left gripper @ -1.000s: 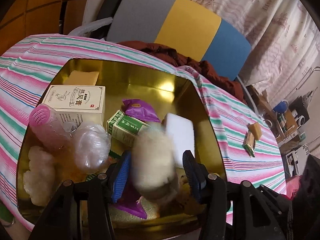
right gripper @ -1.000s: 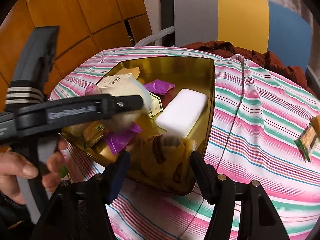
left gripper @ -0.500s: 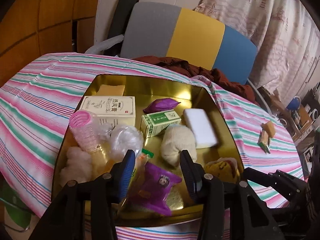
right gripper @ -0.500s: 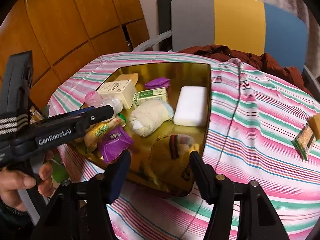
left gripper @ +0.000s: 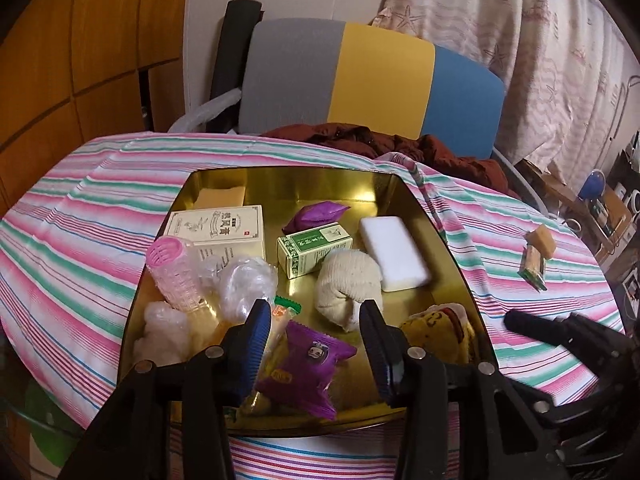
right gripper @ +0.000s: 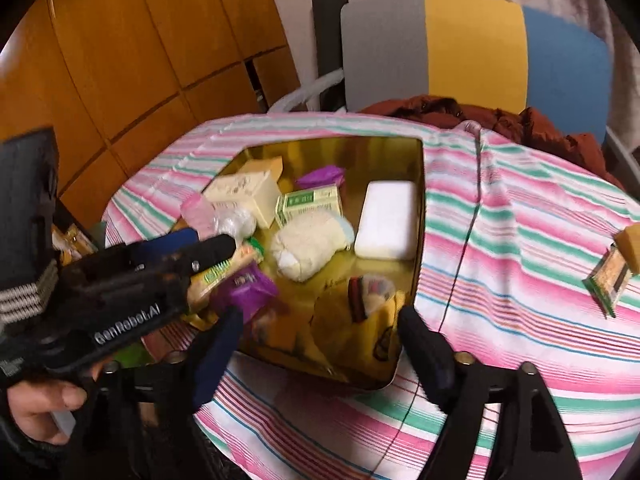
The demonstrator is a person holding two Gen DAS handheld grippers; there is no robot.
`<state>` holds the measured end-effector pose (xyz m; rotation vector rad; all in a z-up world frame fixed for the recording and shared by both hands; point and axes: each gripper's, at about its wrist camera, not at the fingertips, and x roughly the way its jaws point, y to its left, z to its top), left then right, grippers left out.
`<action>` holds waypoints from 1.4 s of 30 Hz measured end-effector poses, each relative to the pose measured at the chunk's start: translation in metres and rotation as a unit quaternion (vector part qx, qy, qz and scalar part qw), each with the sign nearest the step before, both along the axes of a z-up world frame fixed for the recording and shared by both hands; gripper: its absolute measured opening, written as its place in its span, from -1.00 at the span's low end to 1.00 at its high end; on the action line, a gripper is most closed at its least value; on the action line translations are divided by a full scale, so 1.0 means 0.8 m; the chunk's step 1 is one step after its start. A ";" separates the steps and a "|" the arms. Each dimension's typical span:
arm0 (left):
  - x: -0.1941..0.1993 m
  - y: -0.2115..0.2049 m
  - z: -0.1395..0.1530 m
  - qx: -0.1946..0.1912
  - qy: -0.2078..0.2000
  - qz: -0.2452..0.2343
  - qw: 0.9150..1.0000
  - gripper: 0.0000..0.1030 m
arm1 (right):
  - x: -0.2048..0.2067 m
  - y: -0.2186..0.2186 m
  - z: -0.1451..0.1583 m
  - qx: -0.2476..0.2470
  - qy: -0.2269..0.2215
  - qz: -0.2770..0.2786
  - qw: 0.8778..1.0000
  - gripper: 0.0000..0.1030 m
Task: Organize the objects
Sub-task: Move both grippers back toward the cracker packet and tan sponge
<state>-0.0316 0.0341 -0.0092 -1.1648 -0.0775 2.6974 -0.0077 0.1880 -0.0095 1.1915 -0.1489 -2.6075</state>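
Left gripper [left gripper: 316,334] jaws apart, empty, above near edge of shiny gold metal tray [left gripper: 436,236]. Right gripper [right gripper: 320,344] jaws apart, empty, at tray's near corner. Cream rolled sock [left gripper: 346,286] lies in tray between green-white carton [left gripper: 314,250] and white foam block [left gripper: 394,252]. Two small items [right gripper: 614,268] sit on striped tablecloth [left gripper: 80,240], well apart from tray.

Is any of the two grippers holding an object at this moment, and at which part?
Nothing is held. The left gripper and the right gripper are both open and empty above the gold tray.
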 end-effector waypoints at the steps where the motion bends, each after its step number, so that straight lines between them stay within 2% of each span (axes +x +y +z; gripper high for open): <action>1: 0.002 0.001 0.002 -0.004 0.003 -0.001 1.000 -0.10 | 0.001 0.002 0.003 0.003 0.004 -0.005 1.000 0.71; 4: 0.006 0.006 0.008 -0.013 0.016 -0.007 1.000 -0.10 | 0.002 0.013 0.011 0.014 0.014 -0.020 1.000 0.79; 7: 0.009 0.012 0.013 -0.012 0.021 -0.017 1.000 -0.10 | 0.002 0.028 0.017 0.022 0.023 -0.040 0.999 0.97; 12: 0.012 0.027 0.019 -0.017 0.026 -0.039 0.999 -0.10 | 0.000 0.055 0.019 0.044 0.025 -0.079 0.996 0.97; 18: 0.012 0.045 0.021 -0.025 0.026 -0.056 0.998 -0.10 | -0.005 0.105 0.019 0.039 0.008 -0.120 0.992 0.97; 29: 0.013 0.089 0.022 -0.033 0.018 -0.101 0.994 -0.08 | -0.018 0.202 0.018 0.073 -0.022 -0.201 0.977 0.99; 37: 0.013 0.122 0.028 -0.029 0.020 -0.136 0.990 -0.08 | -0.010 0.299 0.015 0.089 -0.027 -0.289 0.953 0.99; 40: 0.015 0.140 0.033 -0.029 0.026 -0.156 0.987 -0.08 | -0.001 0.341 0.009 0.077 -0.028 -0.342 0.936 0.99; 42: 0.014 0.153 0.034 -0.031 0.027 -0.168 0.985 -0.08 | 0.009 0.371 0.001 0.050 -0.033 -0.384 0.921 0.99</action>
